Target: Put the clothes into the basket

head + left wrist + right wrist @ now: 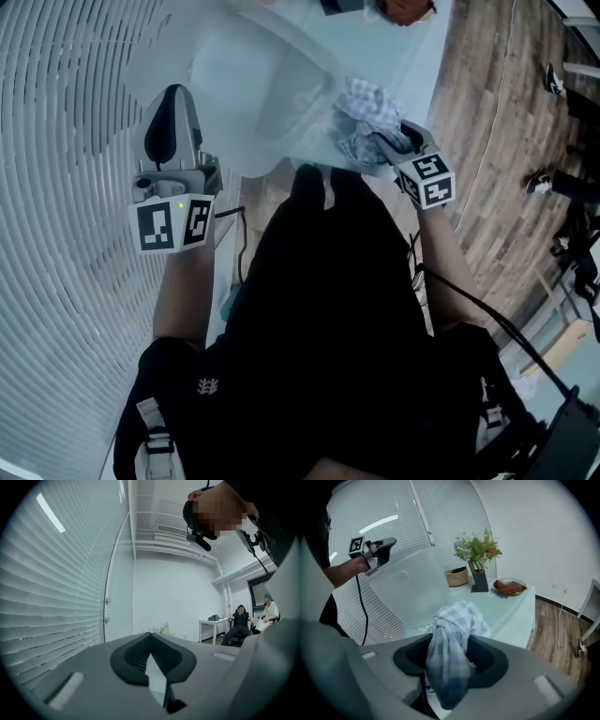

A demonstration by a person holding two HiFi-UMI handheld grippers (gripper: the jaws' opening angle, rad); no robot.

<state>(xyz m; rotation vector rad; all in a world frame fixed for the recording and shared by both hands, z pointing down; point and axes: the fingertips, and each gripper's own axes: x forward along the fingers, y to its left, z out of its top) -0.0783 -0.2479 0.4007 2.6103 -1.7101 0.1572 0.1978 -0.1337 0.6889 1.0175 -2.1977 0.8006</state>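
Blue-and-white checked cloth (454,620) hangs bunched in the right hand-held gripper (380,142), whose jaws are clamped on it, just beside the translucent white plastic basket (408,592) and above the pale glass tabletop (506,613). The left hand-held gripper (152,663), whose cube (173,225) carries black-and-white square markers, is closed on that basket's thin rim. Beyond the basket, the tabletop holds a small woven bowl (456,576), a dark vase (478,581) of green and white flowers, and a shallow dish (510,586) of reddish-brown pieces.

No text, label or number is legible anywhere.
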